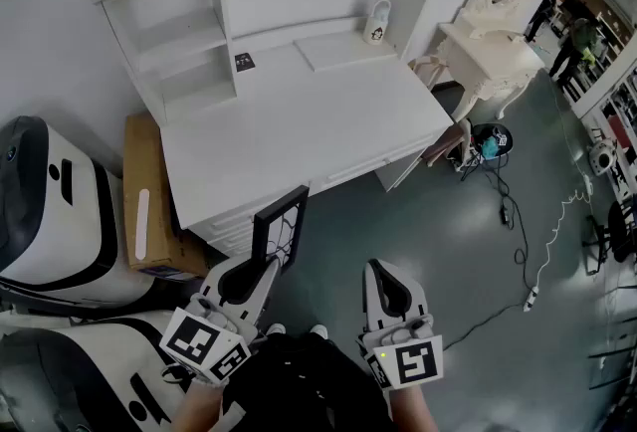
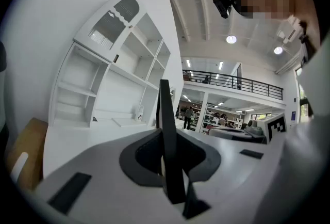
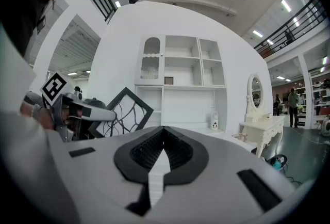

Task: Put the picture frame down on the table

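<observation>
A black picture frame [image 1: 280, 229] with a white, line-patterned picture is held upright in front of the white desk [image 1: 299, 121], off its near edge. My left gripper [image 1: 264, 266] is shut on the frame's lower edge. In the left gripper view the frame [image 2: 167, 130] stands edge-on between the jaws. The right gripper view shows the frame [image 3: 122, 111] tilted like a diamond, with the left gripper [image 3: 77, 110] beside it. My right gripper [image 1: 381, 269] hovers over the floor to the right of the frame, its jaws shut with nothing in them [image 3: 162, 153].
The desk carries a white hutch of shelves [image 1: 189, 42], a small white jug [image 1: 378, 22] and a small black item [image 1: 244, 62]. A cardboard box [image 1: 149, 191] and white-and-black machines [image 1: 50, 211] stand to the left. At right are a white vanity [image 1: 488, 47] and floor cables [image 1: 518, 251].
</observation>
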Available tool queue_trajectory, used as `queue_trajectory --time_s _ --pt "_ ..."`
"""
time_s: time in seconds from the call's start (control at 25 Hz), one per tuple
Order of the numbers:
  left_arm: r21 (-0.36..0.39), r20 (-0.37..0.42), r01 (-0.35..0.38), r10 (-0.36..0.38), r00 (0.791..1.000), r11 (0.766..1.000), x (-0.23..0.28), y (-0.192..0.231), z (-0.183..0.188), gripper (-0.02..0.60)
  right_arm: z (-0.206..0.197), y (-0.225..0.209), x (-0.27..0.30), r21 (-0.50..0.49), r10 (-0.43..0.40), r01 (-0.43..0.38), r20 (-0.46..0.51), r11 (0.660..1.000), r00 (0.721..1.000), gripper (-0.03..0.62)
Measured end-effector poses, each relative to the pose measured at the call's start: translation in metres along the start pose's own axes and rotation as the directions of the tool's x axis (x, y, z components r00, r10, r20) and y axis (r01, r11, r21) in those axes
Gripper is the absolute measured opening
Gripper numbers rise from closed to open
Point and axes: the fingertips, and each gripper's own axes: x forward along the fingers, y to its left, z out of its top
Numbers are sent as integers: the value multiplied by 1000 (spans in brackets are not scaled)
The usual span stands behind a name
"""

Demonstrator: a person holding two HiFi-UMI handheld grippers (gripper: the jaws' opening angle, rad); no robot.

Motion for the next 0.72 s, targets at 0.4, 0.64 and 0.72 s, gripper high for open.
queue_trajectory --time_s 0.4,0.64,0.72 --pt "18 -11 7 -7 1000 1000 -3 -10 -3 49 -6 2 -6 10 8 -8 -11 1000 1000 2" --pt "23 -22 11 -10 1000 1000 -1 -19 -7 49 -4 -5 -13 39 10 -10 7 999 1000 2" --pt "24 -24 19 -18 1000 1000 4 -24 -8 50 -4 -11 -16 46 7 -8 11 999 1000 2"
